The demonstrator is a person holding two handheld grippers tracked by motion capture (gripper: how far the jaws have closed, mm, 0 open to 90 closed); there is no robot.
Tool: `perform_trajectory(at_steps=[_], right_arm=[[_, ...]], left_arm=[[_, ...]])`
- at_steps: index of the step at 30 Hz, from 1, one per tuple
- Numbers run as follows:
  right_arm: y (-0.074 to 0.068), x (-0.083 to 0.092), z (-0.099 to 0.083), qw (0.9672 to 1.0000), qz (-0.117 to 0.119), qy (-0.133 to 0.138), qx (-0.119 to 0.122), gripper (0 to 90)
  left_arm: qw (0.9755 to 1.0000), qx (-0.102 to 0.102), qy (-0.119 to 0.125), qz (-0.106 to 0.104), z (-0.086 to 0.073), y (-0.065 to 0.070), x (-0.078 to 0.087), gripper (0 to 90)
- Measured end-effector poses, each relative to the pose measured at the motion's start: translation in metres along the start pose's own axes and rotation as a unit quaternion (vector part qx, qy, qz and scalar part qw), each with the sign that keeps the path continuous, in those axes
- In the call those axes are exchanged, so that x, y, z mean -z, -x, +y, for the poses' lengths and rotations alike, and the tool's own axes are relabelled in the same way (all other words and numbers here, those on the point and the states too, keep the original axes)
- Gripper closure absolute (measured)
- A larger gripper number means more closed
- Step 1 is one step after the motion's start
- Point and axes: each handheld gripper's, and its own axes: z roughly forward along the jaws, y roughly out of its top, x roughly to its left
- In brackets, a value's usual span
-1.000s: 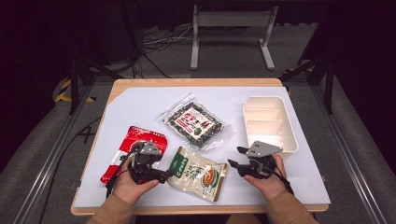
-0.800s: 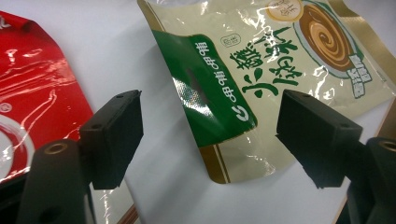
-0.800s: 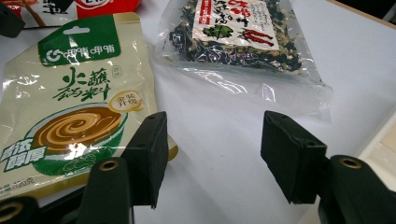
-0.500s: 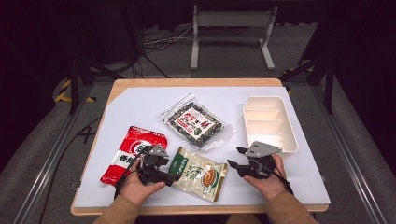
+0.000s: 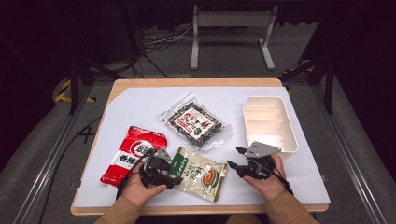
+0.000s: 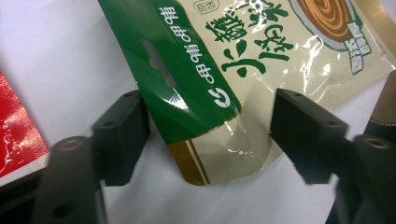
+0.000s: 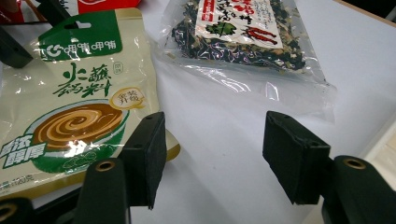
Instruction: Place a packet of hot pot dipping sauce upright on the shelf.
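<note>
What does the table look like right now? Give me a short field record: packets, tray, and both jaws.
Green-and-cream pouch: flat at the table's near edge; its green top corner lies between the left gripper jaws, which have just been closing but do not press on it yet.
Right gripper: jaws open, nothing between them, beside the pouch's other end.
Red packet: flat, left of the pouch.
Clear seaweed packet: flat, mid-table.
White tray: right side, nothing visible inside.

A glossy green-and-cream plastic pouch (image 6: 243, 70) lay beside a crinkled clear-film packet (image 5: 192, 122) on matt white sheeting (image 5: 140, 105) over a smooth wooden tabletop (image 5: 196, 82).
</note>
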Motion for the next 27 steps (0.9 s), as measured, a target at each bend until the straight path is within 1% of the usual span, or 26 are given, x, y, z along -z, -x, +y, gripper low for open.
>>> perform_trajectory(at_steps=[1, 3, 6, 8, 11, 13, 14, 15, 16, 17, 18, 19, 22, 23, 25, 27], right_arm=[[0.0, 0.0, 0.0, 1.0, 0.0, 0.0, 0.0, 39.9], [0.0, 0.0, 0.0, 1.0, 0.001, -0.001, 0.0, 39.9], [-0.001, -0.001, 0.0, 1.0, 0.002, -0.004, 0.0, 40.1], [-0.001, -0.001, 0.0, 1.0, 0.004, -0.006, -0.001, 40.5], [-0.001, -0.001, 0.001, 1.0, 0.006, -0.004, -0.002, 41.0], [-0.002, 0.0, 0.001, 1.0, 0.007, -0.003, -0.001, 41.0], [-0.002, 0.0, 0.001, 1.0, 0.007, -0.003, 0.0, 41.0], [-0.002, 0.0, 0.001, 1.0, 0.008, -0.002, 0.0, 41.1], [-0.002, 0.0, 0.002, 1.0, 0.008, -0.003, 0.001, 41.3], [-0.003, 0.0, 0.002, 0.9999, 0.01, -0.003, 0.001, 41.5], [-0.003, 0.0, 0.002, 0.9999, 0.01, -0.002, 0.001, 41.6], [-0.003, 0.0, 0.002, 0.9999, 0.01, -0.002, 0.001, 41.7], [-0.003, 0.001, 0.002, 0.9999, 0.012, 0.0, 0.002, 42.0], [-0.003, 0.001, 0.002, 0.9999, 0.012, 0.0, 0.002, 42.0], [-0.003, 0.002, 0.003, 0.9999, 0.012, 0.0, 0.003, 42.1], [-0.004, 0.002, 0.003, 0.9999, 0.014, 0.0, 0.002, 42.1]], left_arm=[[1.0, 0.001, 0.0, 0.004, 0.0, 0.001, 0.0, 36.9], [0.9999, -0.002, -0.004, 0.013, 0.0, 0.002, 0.001, 43.2], [0.9999, -0.001, -0.004, 0.015, 0.0, 0.003, 0.003, 54.8], [0.9999, 0.001, -0.001, 0.012, 0.0, 0.003, 0.004, 60.3], [0.9999, 0.001, 0.013, 0.004, 0.0, 0.005, 0.008, 69.8], [0.9998, -0.006, 0.019, -0.005, 0.001, 0.007, 0.011, 75.6], [0.9996, -0.012, 0.022, -0.016, 0.001, 0.008, 0.011, 80.8], [0.9994, -0.016, 0.024, -0.02, 0.001, 0.011, 0.012, 84.5], [0.9994, -0.022, 0.023, -0.012, 0.001, 0.014, 0.011, 89.2], [0.9993, -0.03, 0.022, -0.006, 0.002, 0.016, 0.012, 89.9], [0.9992, -0.033, 0.024, -0.003, 0.002, 0.017, 0.013, 90.0], [0.9991, -0.033, 0.028, -0.003, 0.002, 0.018, 0.015, 90.0], [0.998, -0.033, 0.053, -0.003, 0.003, 0.016, 0.026, 90.0], [0.998, -0.033, 0.053, -0.003, 0.003, 0.016, 0.026, 90.0], [0.9973, -0.035, 0.065, -0.007, 0.003, 0.015, 0.032, 90.0], [0.9969, -0.04, 0.068, -0.003, 0.004, 0.017, 0.036, 90.0]])
